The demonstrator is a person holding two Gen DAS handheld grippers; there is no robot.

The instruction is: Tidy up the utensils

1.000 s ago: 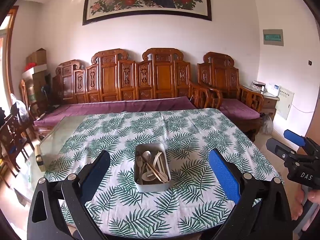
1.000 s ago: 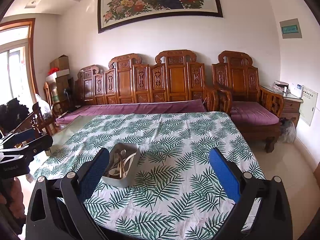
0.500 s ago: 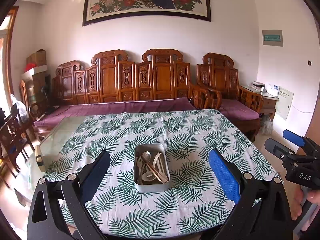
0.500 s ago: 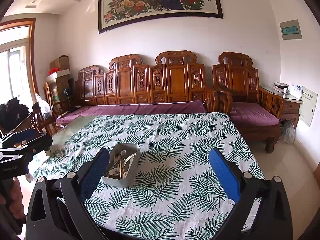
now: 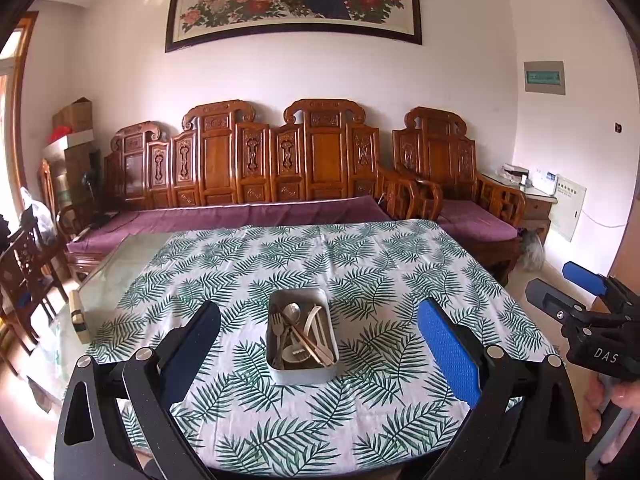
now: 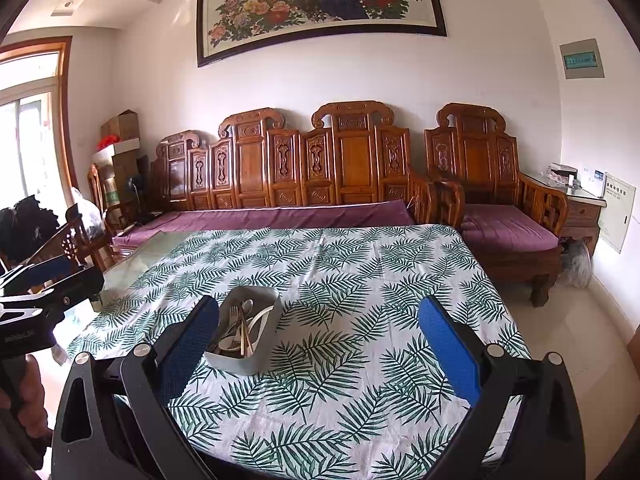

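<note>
A grey rectangular tin [image 5: 302, 372] sits on the leaf-print tablecloth [image 5: 360, 264] near the front. It holds a metal spoon [image 5: 291, 312], a fork, white spoons and brown chopsticks, all jumbled. My left gripper [image 5: 320, 344] is open and empty, held above the table's front edge with the tin between its fingers in view. My right gripper [image 6: 320, 344] is open and empty, to the right of the tin [image 6: 256, 356]. It also shows at the right edge of the left wrist view [image 5: 576, 300].
A carved wooden sofa with purple cushions [image 5: 240, 216] stands behind the table. A wooden armchair [image 6: 504, 220] is at the right. Dark wooden chairs [image 5: 24, 264] stand at the left. A glass tabletop strip [image 5: 120, 264] lies bare at the cloth's left.
Both grippers have drifted only slightly; the view has hardly shifted. The tin and utensils have not moved.
</note>
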